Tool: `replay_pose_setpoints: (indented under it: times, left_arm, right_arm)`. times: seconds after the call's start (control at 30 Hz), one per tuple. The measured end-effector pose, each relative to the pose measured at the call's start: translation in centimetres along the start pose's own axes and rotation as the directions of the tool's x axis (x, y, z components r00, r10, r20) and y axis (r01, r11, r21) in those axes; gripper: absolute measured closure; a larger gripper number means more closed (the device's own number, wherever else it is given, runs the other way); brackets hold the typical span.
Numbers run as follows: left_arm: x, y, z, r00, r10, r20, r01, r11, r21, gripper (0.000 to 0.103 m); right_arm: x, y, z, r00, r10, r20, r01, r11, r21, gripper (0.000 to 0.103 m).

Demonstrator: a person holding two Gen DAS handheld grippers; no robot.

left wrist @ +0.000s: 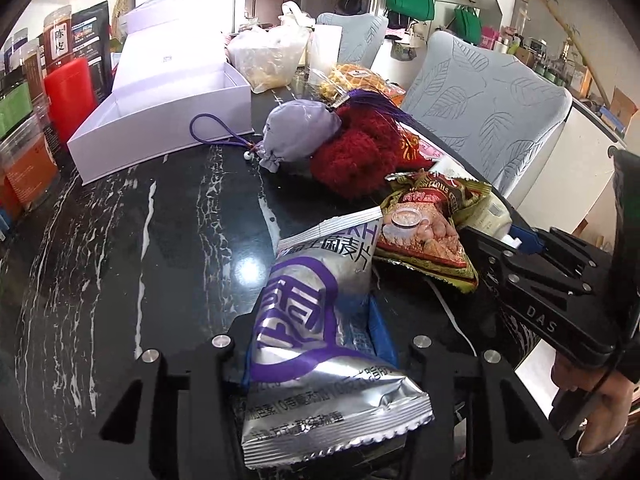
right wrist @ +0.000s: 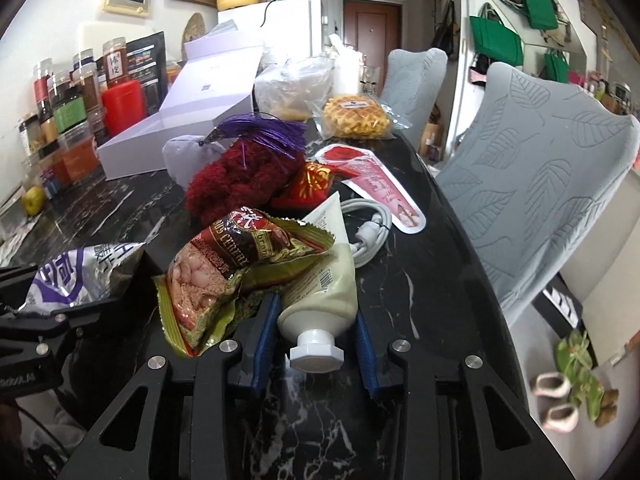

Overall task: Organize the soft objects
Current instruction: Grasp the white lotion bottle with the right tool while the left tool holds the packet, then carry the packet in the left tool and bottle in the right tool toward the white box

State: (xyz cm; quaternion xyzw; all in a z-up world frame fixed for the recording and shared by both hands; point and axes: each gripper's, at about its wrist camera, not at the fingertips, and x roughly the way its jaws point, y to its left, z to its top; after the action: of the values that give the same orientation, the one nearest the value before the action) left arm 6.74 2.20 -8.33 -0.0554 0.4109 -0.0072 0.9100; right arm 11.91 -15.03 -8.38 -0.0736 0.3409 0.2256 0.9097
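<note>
While both sets of jaws pinched, left gripper [left wrist: 316,344] clamped the silver packet [left wrist: 320,320] lengthwise, right gripper [right wrist: 316,344] clamped the cream tube [right wrist: 324,288] cap-first; white box [left wrist: 160,120] lay beyond, nearer left.

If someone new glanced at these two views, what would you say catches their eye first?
Probably the silver and purple snack packet, pinched in the left hand-held gripper at the front of the black marble table. Next, the cream tube, cap toward the camera, clamped in the right hand-held gripper. Behind them lies a fuzzy red bundle, with an open white box at the table's far left.
</note>
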Motion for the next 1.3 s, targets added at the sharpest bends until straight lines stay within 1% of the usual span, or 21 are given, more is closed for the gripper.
replay_pose_setpoints:
  times: [0.17, 0.27, 0.67, 0.87, 0.93, 1.07, 1.17, 1.3]
  left_arm:
    - [-0.5, 0.2, -0.1, 1.000, 0.007, 0.015, -0.007, 1.000, -0.005, 0.057]
    - [-0.9, 0.3, -0.1, 1.000, 0.011, 0.026, -0.011, 1.000, -0.007, 0.057]
    - [-2.6, 1.4, 0.0, 0.997, 0.033, 0.068, -0.032, 0.999, -0.022, 0.057]
    - [-3.6, 2.0, 0.1, 0.995, 0.038, 0.090, -0.036, 0.999, -0.030, 0.057]
    - [-4.0, 2.2, 0.2, 0.994, 0.044, 0.101, -0.041, 0.999, -0.033, 0.057]
    - [-4.8, 2.8, 0.4, 0.991, 0.054, 0.122, -0.048, 0.998, -0.046, 0.057]
    - [-5.1, 3.3, 0.5, 0.989, 0.065, 0.135, -0.058, 0.997, -0.056, 0.057]
    - [-5.0, 3.6, 0.5, 0.989, 0.063, 0.134, -0.055, 0.996, -0.066, 0.057]
  right_arm:
    - [-1.4, -0.6, -0.4, 1.000, -0.014, 0.027, 0.013, 0.999, 0.038, 0.068]
    - [-2.5, -0.7, -0.6, 0.998, -0.041, 0.043, 0.039, 0.998, 0.055, 0.068]
    - [-6.6, -0.2, -2.2, 0.991, -0.105, 0.084, 0.097, 0.991, 0.091, 0.068]
    - [-7.7, 0.6, -2.0, 0.990, -0.090, 0.112, 0.080, 0.993, 0.087, 0.069]
    - [-8.1, 1.0, -1.8, 0.988, -0.087, 0.127, 0.077, 0.994, 0.077, 0.071]
    - [-8.9, 2.2, -1.1, 0.983, -0.079, 0.168, 0.073, 0.996, 0.041, 0.071]
    - [-8.0, 2.5, -1.0, 0.982, -0.093, 0.162, 0.089, 0.996, 0.027, 0.071]
    - [-6.6, 2.2, -1.6, 0.987, -0.067, 0.145, 0.060, 0.997, 0.050, 0.071]
